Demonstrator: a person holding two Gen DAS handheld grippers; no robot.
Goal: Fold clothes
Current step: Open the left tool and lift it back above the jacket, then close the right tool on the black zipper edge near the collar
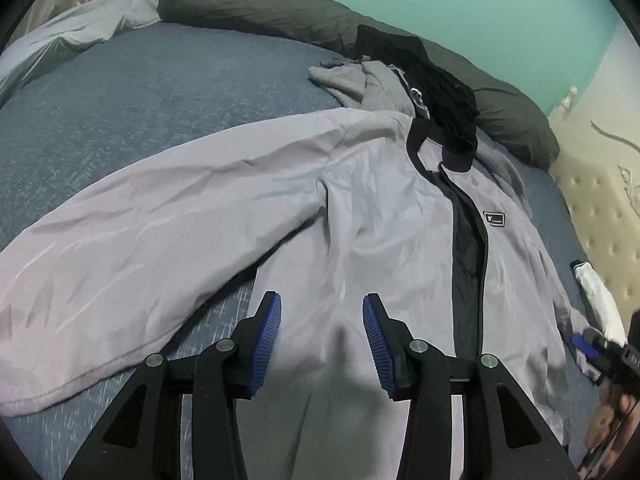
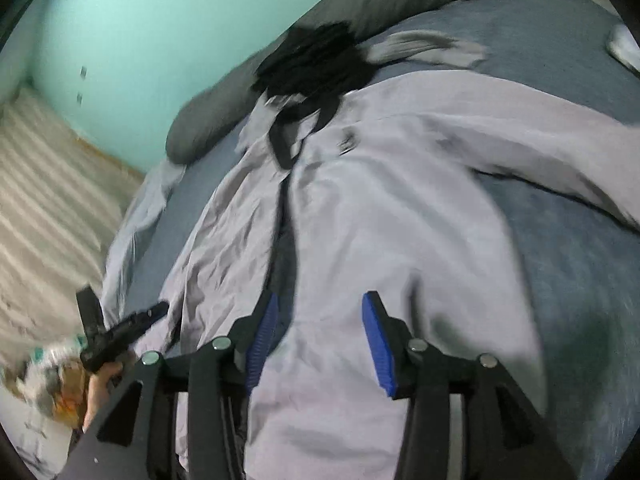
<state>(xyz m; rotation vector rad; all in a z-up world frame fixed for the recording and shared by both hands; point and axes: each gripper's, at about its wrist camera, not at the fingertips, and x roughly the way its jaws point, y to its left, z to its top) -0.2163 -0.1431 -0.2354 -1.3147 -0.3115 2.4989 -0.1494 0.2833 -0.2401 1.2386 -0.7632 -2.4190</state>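
Note:
A light grey jacket (image 1: 360,216) with a black collar (image 1: 444,148), an open zip and a small black chest label lies front up on the blue bed (image 1: 140,92). One sleeve (image 1: 140,248) stretches out to the left. My left gripper (image 1: 322,320) hovers open just above the jacket's lower front, nothing between its blue pads. In the right wrist view the same jacket (image 2: 380,216) looks blurred, and my right gripper (image 2: 320,332) is open over its lower part beside the zip. The right gripper (image 1: 588,344) also shows at the jacket's right edge, held by a hand.
A grey fleece garment (image 1: 360,80) and a black garment (image 1: 432,76) lie bunched past the collar, against a long dark grey pillow (image 1: 248,4). A white item (image 1: 600,300) lies by the cream tufted headboard (image 1: 600,208). Teal wall behind. The left gripper (image 2: 120,332) shows, hand-held.

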